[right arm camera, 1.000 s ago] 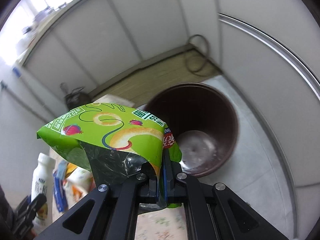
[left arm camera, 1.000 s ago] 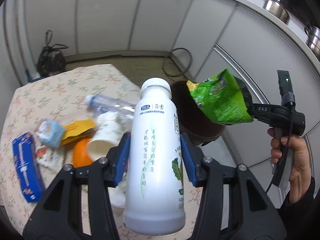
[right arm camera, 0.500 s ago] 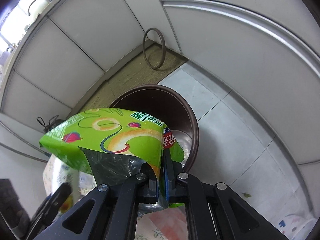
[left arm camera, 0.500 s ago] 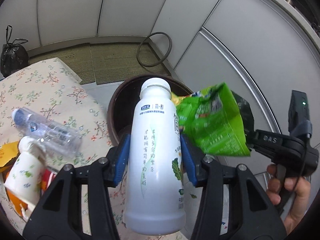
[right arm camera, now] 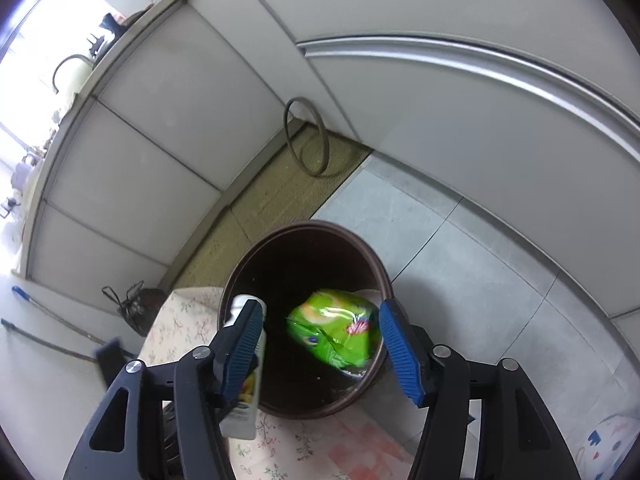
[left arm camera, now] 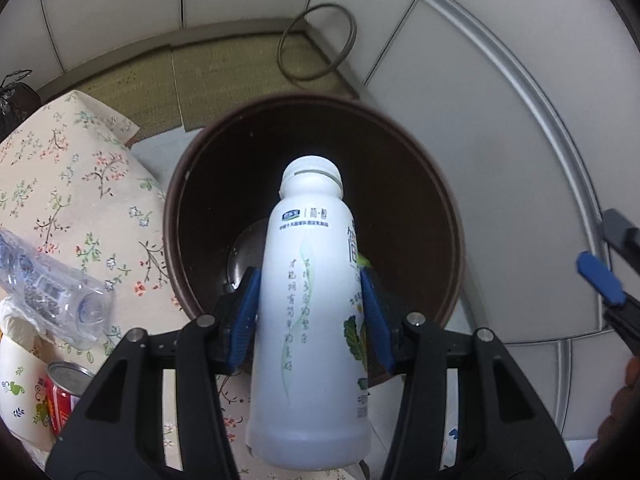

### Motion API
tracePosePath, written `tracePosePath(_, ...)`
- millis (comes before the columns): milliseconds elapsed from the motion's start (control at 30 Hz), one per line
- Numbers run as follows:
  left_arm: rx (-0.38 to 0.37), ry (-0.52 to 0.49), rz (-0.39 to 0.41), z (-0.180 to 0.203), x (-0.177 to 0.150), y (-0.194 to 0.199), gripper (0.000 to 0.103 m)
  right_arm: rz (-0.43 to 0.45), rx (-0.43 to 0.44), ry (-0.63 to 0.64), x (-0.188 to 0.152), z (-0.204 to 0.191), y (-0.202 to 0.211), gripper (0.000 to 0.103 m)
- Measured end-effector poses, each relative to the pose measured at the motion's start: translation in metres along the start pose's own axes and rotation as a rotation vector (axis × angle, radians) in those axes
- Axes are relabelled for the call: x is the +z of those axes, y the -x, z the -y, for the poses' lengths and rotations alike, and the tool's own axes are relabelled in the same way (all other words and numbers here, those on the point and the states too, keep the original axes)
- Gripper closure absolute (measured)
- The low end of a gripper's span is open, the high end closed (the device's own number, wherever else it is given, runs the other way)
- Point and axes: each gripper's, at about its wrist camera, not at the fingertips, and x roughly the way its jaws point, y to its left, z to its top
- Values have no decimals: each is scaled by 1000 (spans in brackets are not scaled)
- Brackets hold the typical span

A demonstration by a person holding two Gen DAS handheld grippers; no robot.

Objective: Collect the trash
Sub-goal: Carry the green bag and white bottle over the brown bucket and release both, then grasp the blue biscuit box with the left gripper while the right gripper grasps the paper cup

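From the left wrist view, I have the left gripper [left arm camera: 310, 316] pointing steeply down over the brown bin [left arm camera: 452, 216], which stands on the floor just off the table [left arm camera: 72, 184] edge. Its blue fingers [left arm camera: 244, 316] press on both sides of a white bottle [left arm camera: 310, 300], cap away from me, label with green leaf print and dark lettering. A clear crushed bottle [left arm camera: 48, 288], a paper cup [left arm camera: 16, 384] and a red can [left arm camera: 64, 392] lie near the table edge at the left. The right gripper [left arm camera: 608, 272] shows at the right edge, nothing between its fingers that I can see. A second ago the bottle hung over the table clutter with the bin off to the right; now the bin's mouth fills the space behind it.

From the right wrist view, my right gripper [right arm camera: 320, 344] is tilted down above the bin [right arm camera: 382, 276], fingers [right arm camera: 396, 344] spread apart with nothing pressed between them; they have just been opening. The green snack bag [right arm camera: 336, 332] lies crumpled inside the bin, against its right wall. Earlier it was pinched in these fingers. The white bottle [right arm camera: 248, 376] shows behind the left finger.
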Motion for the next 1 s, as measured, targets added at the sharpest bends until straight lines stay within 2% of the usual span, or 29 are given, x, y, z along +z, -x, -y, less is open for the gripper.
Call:
tracePosePath(133, 14, 8, -49, 0, -1, -13, 51, 0, -28, -3, 3, 3, 0, 39)
tracePosePath(200, 15, 5, -37, 1, -3, -12, 51, -8, -33, -7, 3, 5, -1, 39)
tracePosePath(300, 28, -21, 1, 5, -2, -3, 41, -11, -39, -3, 3, 6, 0, 39)
tracePosePath(367, 43, -35, 31, 7, -4, 8, 32, -7, -45, 9, 4, 4, 3, 38)
tracePosePath(700, 70, -60, 147, -14, -37, 80, 27, 24, -67, 97, -7, -22, 27, 31)
tracePosePath(1000, 105, -23, 245, -58, -79, 156, 22, 35, -51, 211, -39, -67, 51, 27)
